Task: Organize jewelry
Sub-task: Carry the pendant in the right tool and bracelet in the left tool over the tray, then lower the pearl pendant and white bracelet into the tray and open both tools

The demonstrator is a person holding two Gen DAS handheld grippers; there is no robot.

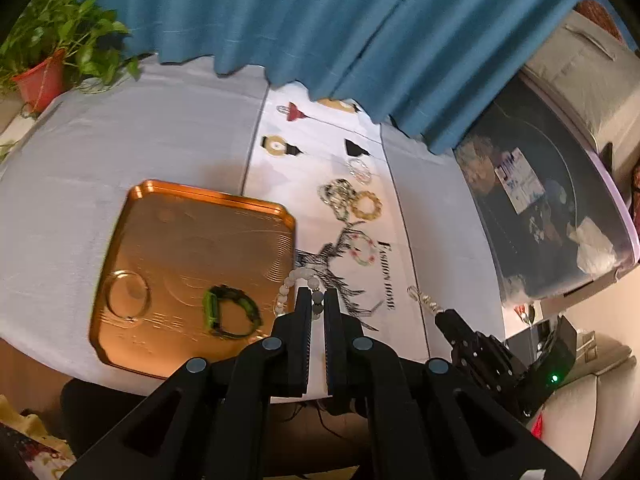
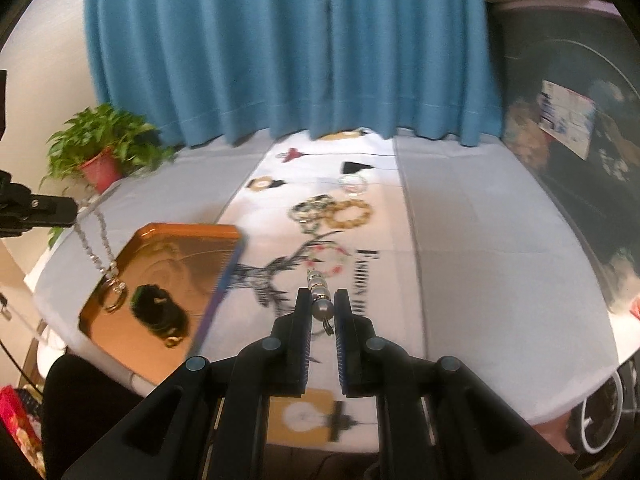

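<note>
Left tongs [image 1: 317, 294] nipped on pale bead bracelet [image 1: 289, 285] beside tray [image 1: 192, 216]. Right tongs [image 2: 322, 295] clamp a silver pendant [image 2: 320, 294] over desk [image 2: 480, 248].

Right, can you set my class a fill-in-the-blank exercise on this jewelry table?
1. The green-and-black bracelet lies in the copper ___.
2. The curtain behind the table is ___.
3. The plant grows in a ___ pot.
4. The left gripper is ___ on the pale bead bracelet.

Missing words: tray; blue; red; shut.
</note>
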